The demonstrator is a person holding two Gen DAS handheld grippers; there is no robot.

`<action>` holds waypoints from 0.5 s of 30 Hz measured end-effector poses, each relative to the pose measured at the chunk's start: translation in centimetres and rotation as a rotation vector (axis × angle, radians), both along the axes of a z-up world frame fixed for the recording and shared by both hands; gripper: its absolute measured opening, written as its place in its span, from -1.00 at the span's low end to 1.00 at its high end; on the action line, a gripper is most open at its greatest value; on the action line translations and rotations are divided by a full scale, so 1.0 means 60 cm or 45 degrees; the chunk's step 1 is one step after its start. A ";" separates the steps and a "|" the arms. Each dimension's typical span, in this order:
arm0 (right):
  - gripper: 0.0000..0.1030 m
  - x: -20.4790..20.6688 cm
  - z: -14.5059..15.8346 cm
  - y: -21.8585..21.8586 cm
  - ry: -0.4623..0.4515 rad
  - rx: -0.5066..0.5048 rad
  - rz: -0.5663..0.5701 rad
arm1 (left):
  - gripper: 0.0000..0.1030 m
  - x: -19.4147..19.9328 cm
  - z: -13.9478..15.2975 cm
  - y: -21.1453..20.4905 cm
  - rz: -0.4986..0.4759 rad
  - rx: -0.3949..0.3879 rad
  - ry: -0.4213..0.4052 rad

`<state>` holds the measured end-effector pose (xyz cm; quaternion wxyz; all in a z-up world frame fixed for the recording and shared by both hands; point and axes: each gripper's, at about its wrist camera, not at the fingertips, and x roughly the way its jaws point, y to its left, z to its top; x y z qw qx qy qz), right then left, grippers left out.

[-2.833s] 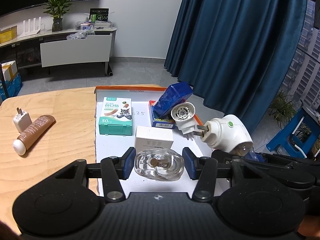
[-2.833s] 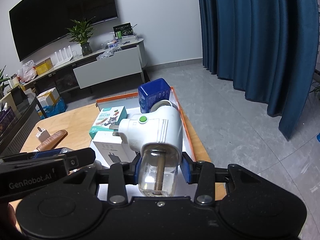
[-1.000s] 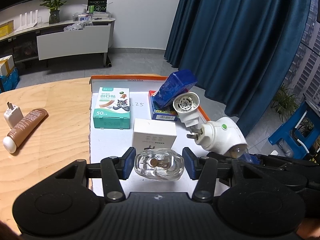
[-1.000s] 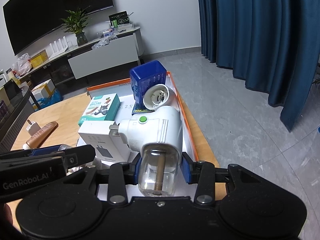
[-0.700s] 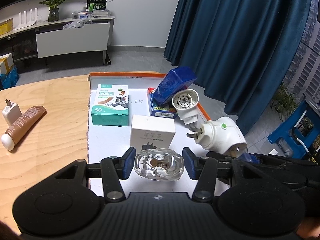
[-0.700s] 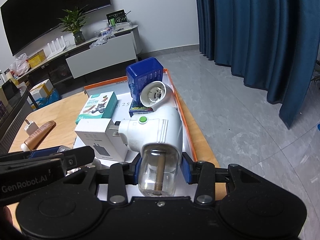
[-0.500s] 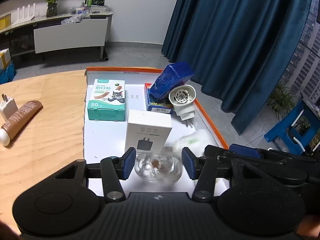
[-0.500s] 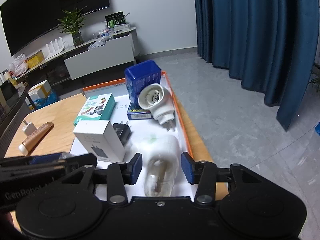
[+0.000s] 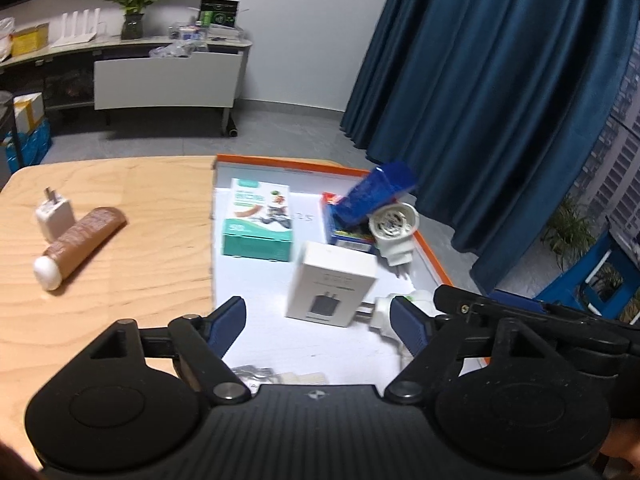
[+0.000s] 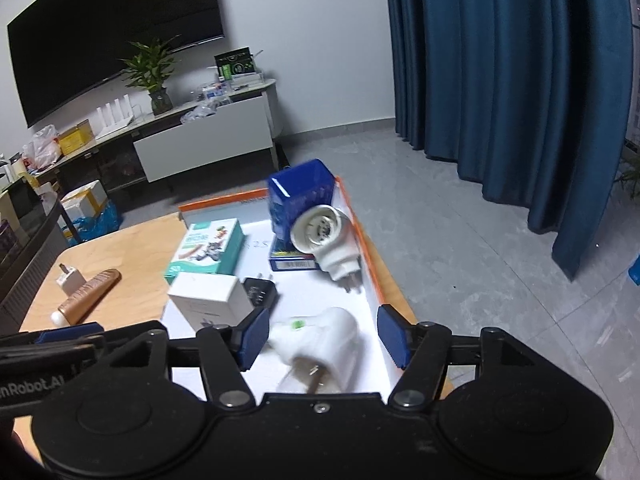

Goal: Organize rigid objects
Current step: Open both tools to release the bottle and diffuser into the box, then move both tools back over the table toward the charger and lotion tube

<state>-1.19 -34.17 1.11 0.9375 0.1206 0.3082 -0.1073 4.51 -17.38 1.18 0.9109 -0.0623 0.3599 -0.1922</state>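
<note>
Left gripper, jaws now spread and empty; the clear bottle it clasped earlier lies released on the white tray, partly hidden below the fingers. Right gripper, likewise opened; the white plug-in vaporizer, previously clamped upright, now lies on its side on the tray between the fingers, beside the white charger box.

Room beyond the table

Blue curtains hung far right of the jaws; a potted plant and black screen stood far ahead-left.
</note>
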 end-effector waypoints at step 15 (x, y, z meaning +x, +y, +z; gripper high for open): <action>0.49 0.053 0.016 0.164 -0.005 -0.057 0.295 | 0.65 0.015 0.008 0.153 0.249 0.060 0.016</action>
